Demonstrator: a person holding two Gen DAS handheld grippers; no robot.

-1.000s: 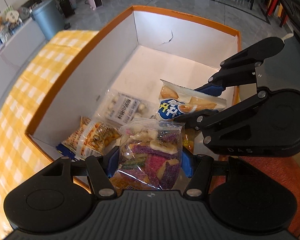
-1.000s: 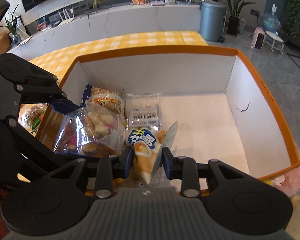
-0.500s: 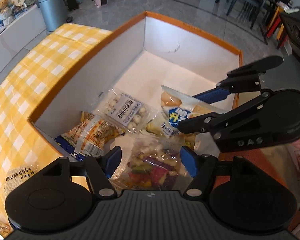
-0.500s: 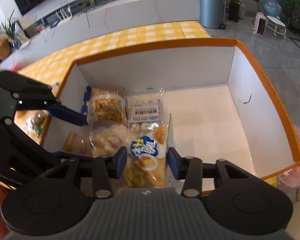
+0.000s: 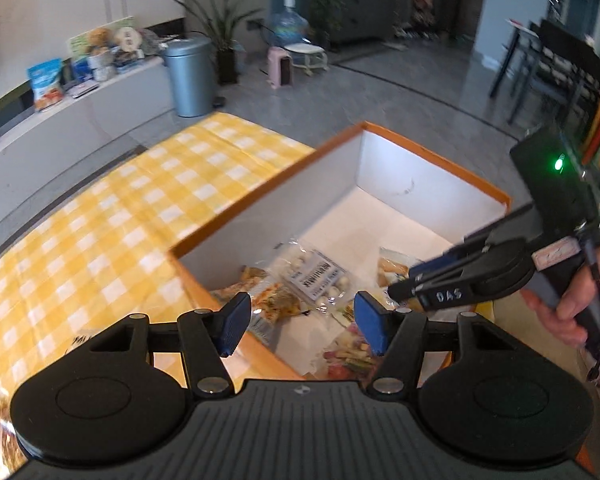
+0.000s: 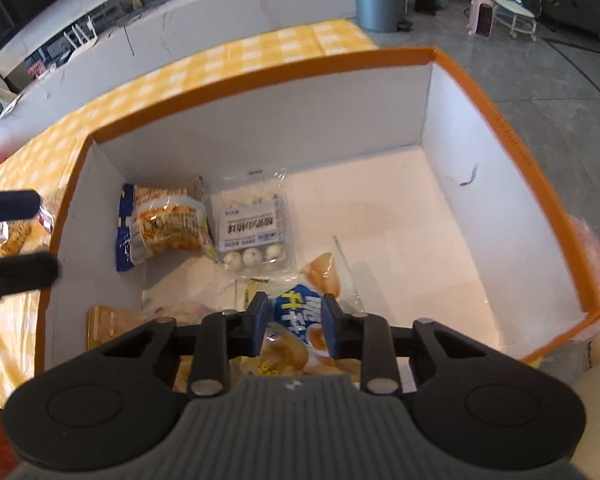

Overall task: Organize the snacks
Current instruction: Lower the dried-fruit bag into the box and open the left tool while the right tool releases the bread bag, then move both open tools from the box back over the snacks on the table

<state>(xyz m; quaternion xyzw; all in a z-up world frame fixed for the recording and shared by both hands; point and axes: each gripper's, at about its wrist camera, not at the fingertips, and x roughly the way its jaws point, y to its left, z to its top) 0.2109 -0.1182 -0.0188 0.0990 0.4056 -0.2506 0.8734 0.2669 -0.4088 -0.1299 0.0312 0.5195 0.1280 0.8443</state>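
Note:
An orange-rimmed white box [image 6: 512, 136] [image 5: 432, 152] holds several snack bags. In the right wrist view an orange-and-blue bag [image 6: 160, 224] and a clear bag of white balls [image 6: 252, 228] lie at its back left. A blue-labelled snack bag [image 6: 300, 312] lies on the box floor between the fingers of my open right gripper [image 6: 294, 322]. My left gripper [image 5: 300, 322] is open and empty, raised over the box's near-left corner, above the colourful clear bag [image 5: 348, 354]. The right gripper also shows in the left wrist view [image 5: 432, 284].
The box stands at the end of a table with a yellow checked cloth [image 5: 120, 220]. More snack packets lie on the cloth left of the box [image 6: 8, 240]. A grey bin [image 5: 190, 76] and a white counter [image 6: 180, 28] stand behind.
Both grippers opened and let their bags drop into the box. The left gripper then lifted and drew back to the left; the right gripper rose a little.

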